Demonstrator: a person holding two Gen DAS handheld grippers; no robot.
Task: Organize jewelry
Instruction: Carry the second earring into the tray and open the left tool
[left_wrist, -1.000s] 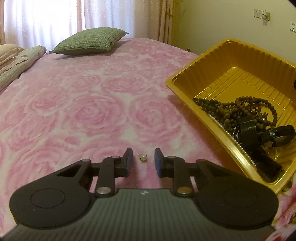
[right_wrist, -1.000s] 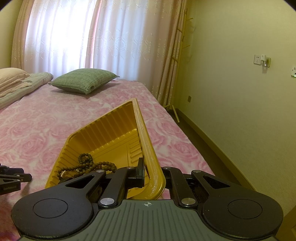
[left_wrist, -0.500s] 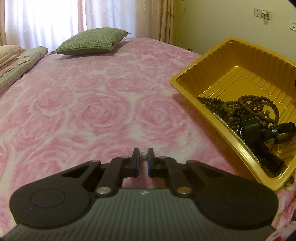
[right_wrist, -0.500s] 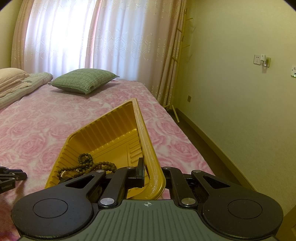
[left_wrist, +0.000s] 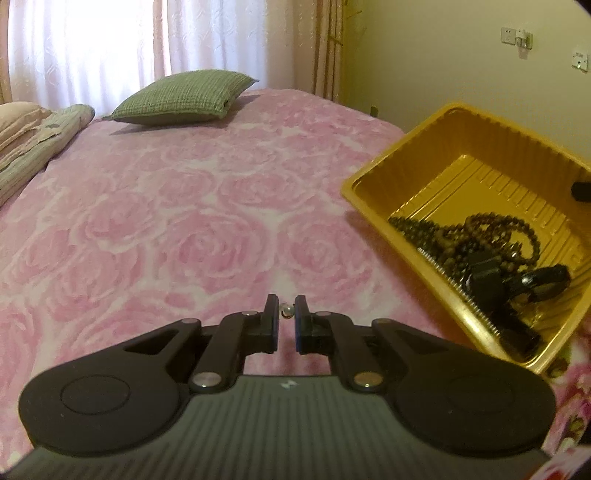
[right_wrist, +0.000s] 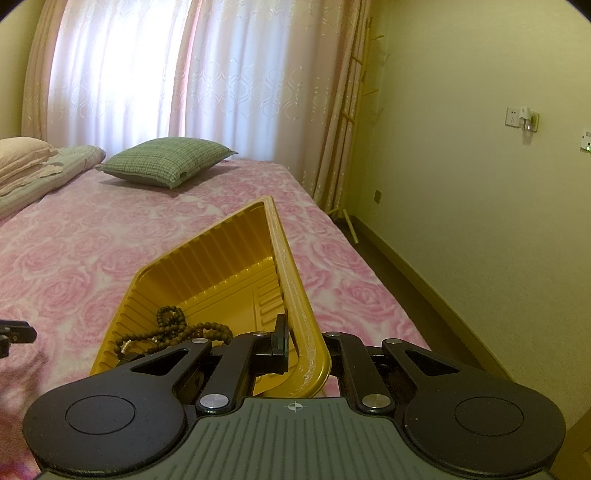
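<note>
We see our left gripper (left_wrist: 286, 314) and right gripper (right_wrist: 303, 343) built alike: matte black linkage arms, two round black discs at the lower corners, silver rivets at the pivots, a grey ribbed housing along the bottom edge with a small white mark at its centre, and flat black fingers (left_wrist: 272, 317).

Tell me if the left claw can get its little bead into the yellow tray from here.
Probably yes: the left claw pinches the bead, and only open bedspread separates it from the tray, whose top is uncovered.
</note>
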